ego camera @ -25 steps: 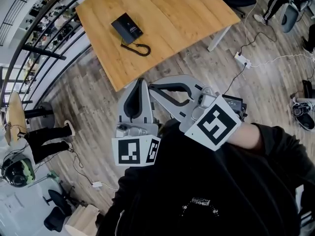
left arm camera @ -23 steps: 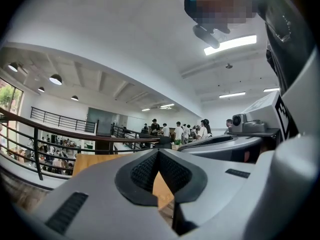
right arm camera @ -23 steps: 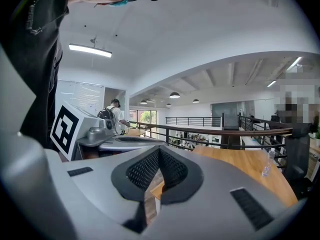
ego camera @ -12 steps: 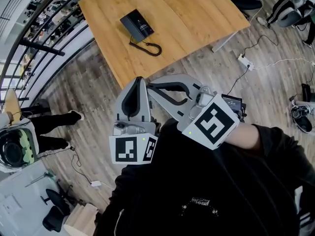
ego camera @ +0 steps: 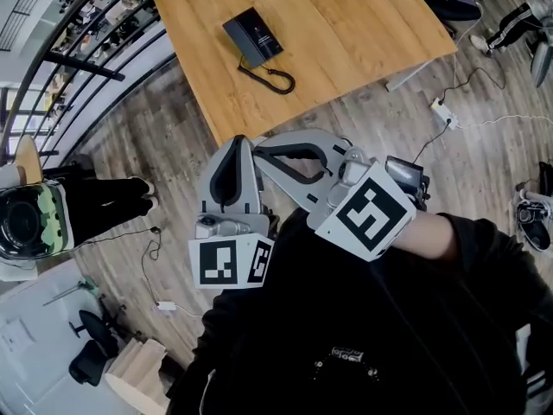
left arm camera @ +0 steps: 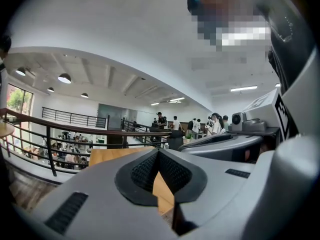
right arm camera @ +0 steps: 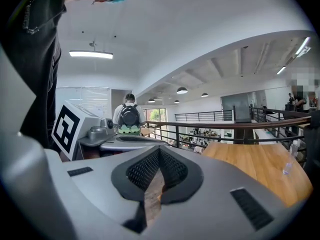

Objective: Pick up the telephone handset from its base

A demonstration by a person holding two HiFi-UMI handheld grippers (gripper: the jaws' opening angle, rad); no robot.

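Observation:
A black telephone (ego camera: 253,35) with its handset on the base lies on the wooden table (ego camera: 346,33) at the top of the head view, its coiled cord (ego camera: 275,78) trailing toward the near edge. Both grippers are held close to my chest, well short of the table. My left gripper (ego camera: 241,141) points at the table with its jaws shut and empty (left arm camera: 158,151). My right gripper (ego camera: 262,151) crosses in from the right, its tip beside the left one, also shut with nothing in it (right arm camera: 159,151). Neither gripper view shows the phone.
A black railing (ego camera: 95,67) runs along the table's left side. A person with a green backpack (ego camera: 34,223) stands at the left. A power strip (ego camera: 443,111) with cables lies on the wood floor to the right. A small bottle (right arm camera: 286,168) stands on the table.
The table and phone have slid right in the head view as I came closer. The person with the backpack has come further into view at left. Both grippers keep their pose.

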